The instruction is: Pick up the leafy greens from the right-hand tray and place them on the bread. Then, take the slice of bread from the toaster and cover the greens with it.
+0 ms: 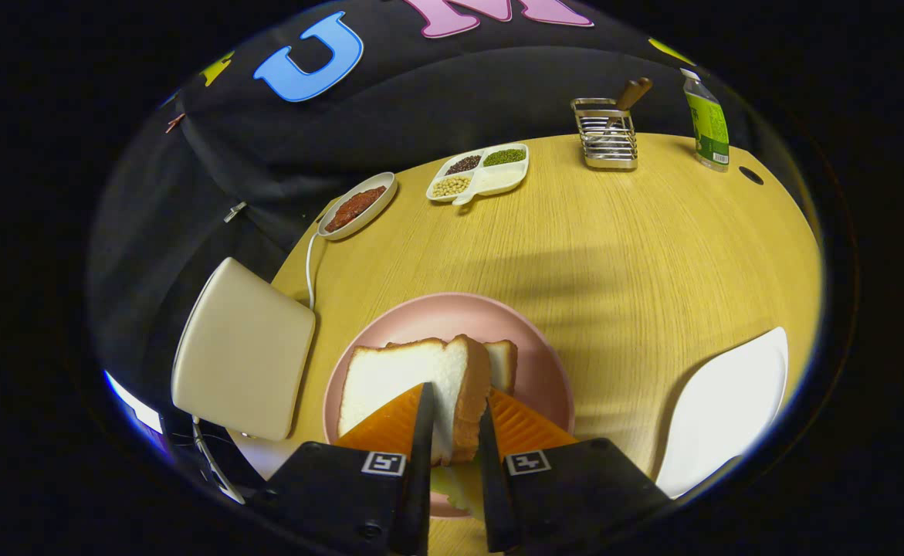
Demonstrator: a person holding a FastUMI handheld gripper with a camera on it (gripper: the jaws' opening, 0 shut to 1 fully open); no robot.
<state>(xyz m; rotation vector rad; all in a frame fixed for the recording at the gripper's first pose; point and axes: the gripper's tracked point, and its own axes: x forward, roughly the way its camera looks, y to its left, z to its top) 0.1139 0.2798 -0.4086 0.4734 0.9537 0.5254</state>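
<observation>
My gripper (455,401) is shut on a slice of bread (409,378), held on edge between the two fingers above the pink plate (533,363). A second slice of bread (504,361) lies on the plate just beyond the held one. A pale green bit of leafy greens (455,483) peeks out low between the fingers, on the plate's near side. The cream toaster (243,359) stands to the left of the plate. The white right-hand tray (726,409) lies to the right of the fingers.
Far across the wooden table (614,255) sit an oval dish of red sauce (357,207), a divided dish of beans (479,174), a wire rack (607,135) with a wooden-handled tool, and a green bottle (706,127). A white cord (309,270) runs from the toaster.
</observation>
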